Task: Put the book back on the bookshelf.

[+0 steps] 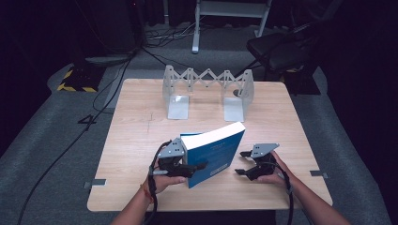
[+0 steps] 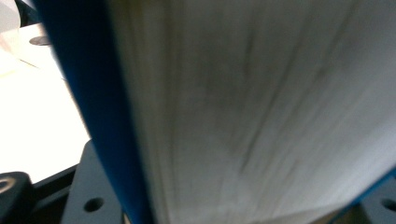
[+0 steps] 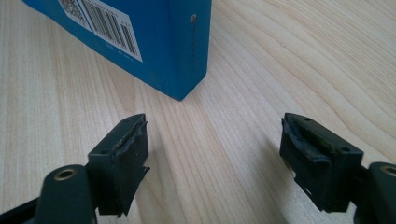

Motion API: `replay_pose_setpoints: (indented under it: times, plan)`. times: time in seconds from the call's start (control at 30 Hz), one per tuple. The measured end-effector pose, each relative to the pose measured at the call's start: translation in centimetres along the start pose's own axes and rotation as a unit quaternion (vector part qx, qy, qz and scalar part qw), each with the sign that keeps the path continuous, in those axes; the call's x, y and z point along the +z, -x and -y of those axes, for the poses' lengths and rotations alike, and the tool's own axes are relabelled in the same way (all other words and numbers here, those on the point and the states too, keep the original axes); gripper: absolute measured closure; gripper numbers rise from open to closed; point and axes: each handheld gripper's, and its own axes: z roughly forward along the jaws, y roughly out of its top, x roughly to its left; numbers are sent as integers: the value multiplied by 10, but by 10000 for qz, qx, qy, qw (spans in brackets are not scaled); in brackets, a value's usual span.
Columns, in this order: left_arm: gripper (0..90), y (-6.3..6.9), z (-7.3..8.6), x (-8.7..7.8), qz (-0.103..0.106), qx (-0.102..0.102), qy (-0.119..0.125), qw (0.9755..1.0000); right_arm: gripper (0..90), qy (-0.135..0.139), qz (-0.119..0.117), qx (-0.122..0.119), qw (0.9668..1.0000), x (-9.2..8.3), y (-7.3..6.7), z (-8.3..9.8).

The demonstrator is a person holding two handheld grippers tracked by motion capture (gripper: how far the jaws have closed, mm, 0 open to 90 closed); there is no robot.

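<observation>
Upper centre of the frame: a grey expanding metal book rack (image 1: 208, 91) stands on the pale wooden worktop (image 1: 131, 140). Upper right: a dark chair (image 1: 277, 49). Left: black cables (image 1: 101, 101) cross the grey floor (image 1: 42, 140).

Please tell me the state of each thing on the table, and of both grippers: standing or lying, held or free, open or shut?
Blue book: tilted up on one edge, closed, its page block between the left gripper's jaws.
Left gripper: around the book; firm grip cannot be told.
Right gripper: open, empty, apart from the book.
Expandable book rack: upright, stretched out, empty.
Table: bears everything.
</observation>
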Motion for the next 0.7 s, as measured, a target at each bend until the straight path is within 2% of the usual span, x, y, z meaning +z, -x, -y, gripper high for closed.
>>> replay_pose_setpoints:
  times: [0.03, 0.07, 0.17, 0.23, 0.33, 0.5, 0.63, 0.7]
  plan:
    - [541, -1, 0, 0, 136, 20, 15, 9999, 238, 5, 6, 2, 10000, 0, 0, 0]
    - [572, -1, 0, 0, 136, 20, 15, 9999, 238, 4, 4, 2, 10000, 0, 0, 0]
    - [588, -5, -1, 0, 299, 74, -10, 9995, 239, 4, 3, 4, 10000, 0, 0, 0]
    - [595, -8, -1, 1, 460, 86, -22, 9989, 240, 6, -5, -3, 10000, 0, 0, 0]
    - [596, -10, -1, 1, 568, 130, -24, 9983, 249, 15, -6, -16, 10000, -1, 0, 1]
    - [592, -8, -4, 5, 754, 228, -90, 9969, 271, 47, -83, -139, 9999, -2, -1, 2]
    - [590, -5, -7, 12, 1009, 269, -143, 9944, 275, 51, -133, -205, 9997, -4, -3, 3]
    - [591, -5, -8, 14, 1046, 283, -145, 9940, 275, 61, -138, -205, 9997, -4, -3, 3]
